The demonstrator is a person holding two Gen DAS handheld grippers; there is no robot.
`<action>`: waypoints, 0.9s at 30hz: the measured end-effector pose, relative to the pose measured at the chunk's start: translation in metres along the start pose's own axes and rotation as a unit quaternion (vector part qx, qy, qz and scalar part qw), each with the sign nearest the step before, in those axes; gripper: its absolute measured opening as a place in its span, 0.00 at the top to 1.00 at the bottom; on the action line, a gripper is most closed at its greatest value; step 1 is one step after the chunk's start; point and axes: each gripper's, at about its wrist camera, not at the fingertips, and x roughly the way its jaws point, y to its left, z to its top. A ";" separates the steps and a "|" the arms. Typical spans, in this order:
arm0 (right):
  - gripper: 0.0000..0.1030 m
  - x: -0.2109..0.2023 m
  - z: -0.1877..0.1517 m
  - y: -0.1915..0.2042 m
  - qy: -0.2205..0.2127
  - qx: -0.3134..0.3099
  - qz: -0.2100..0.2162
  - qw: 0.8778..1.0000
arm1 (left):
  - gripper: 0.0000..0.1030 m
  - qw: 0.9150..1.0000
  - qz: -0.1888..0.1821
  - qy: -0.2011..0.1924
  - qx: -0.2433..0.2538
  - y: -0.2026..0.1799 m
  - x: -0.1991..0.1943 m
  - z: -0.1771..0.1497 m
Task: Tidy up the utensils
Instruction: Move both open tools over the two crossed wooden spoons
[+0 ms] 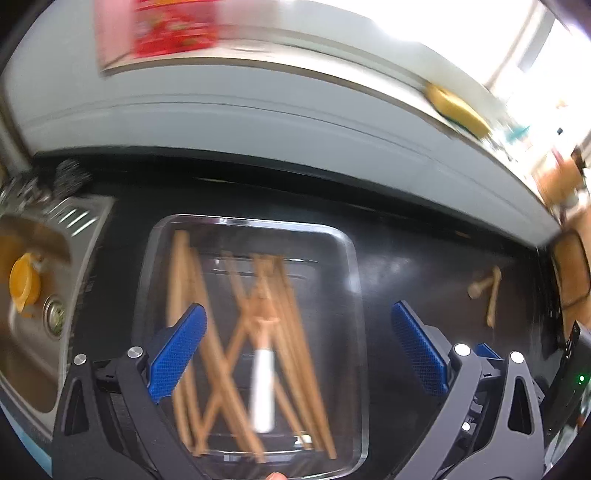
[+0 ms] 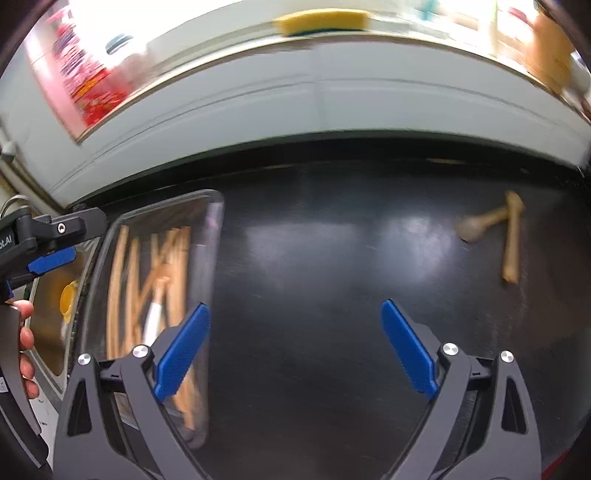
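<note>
Left wrist view, blurred. The left gripper [image 1: 295, 347] hangs over a clear rectangular glass tray [image 1: 354, 258] on the black countertop [image 1: 406, 258], blue pads spread wide, released, nothing between them pressed. Inside the tray lies a crossed heap of long wooden chopsticks [image 1: 236, 332] plus one white-handled utensil [image 1: 263, 391] near the tray's near edge. A steel sink [image 1: 33, 354] sits at the countertop's left edge, touching nothing in the tray; a yellow round object [image 1: 24, 284] lies in the sink beside the drain [image 1: 54, 317]. Toward the countertop's right edge, well apart from the tray, two short wooden utensils [image 1: 487, 291] lie crossed. A yellow sponge [image 1: 458, 110] rests on the pale ledge [image 1: 258, 122] behind the countertop; a red printed package [image 1: 173, 29] stands further left on it.

Right wrist view, also blurred. The right gripper [image 2: 295, 347] hovers over bare black countertop [image 2: 314, 258], jaws wide apart, released, empty. The glass tray [image 2: 216, 240] with chopsticks [image 2: 118, 295] is at the left, its right rim just behind the left pad. The two short wooden utensils [image 2: 511, 240] lie near the countertop's far right corner, ahead of the right pad, untouched. The left gripper's [image 2: 51, 258] blue pad shows at the left edge, with a person's fingers [image 2: 26, 332] below it. Sponge [image 2: 321, 20] on the ledge at top.
</note>
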 end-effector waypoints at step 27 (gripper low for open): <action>0.07 0.029 -0.049 -0.204 0.016 0.072 -0.141 0.987 | 0.06 0.930 -0.013 0.068 0.361 -0.286 0.154 -0.003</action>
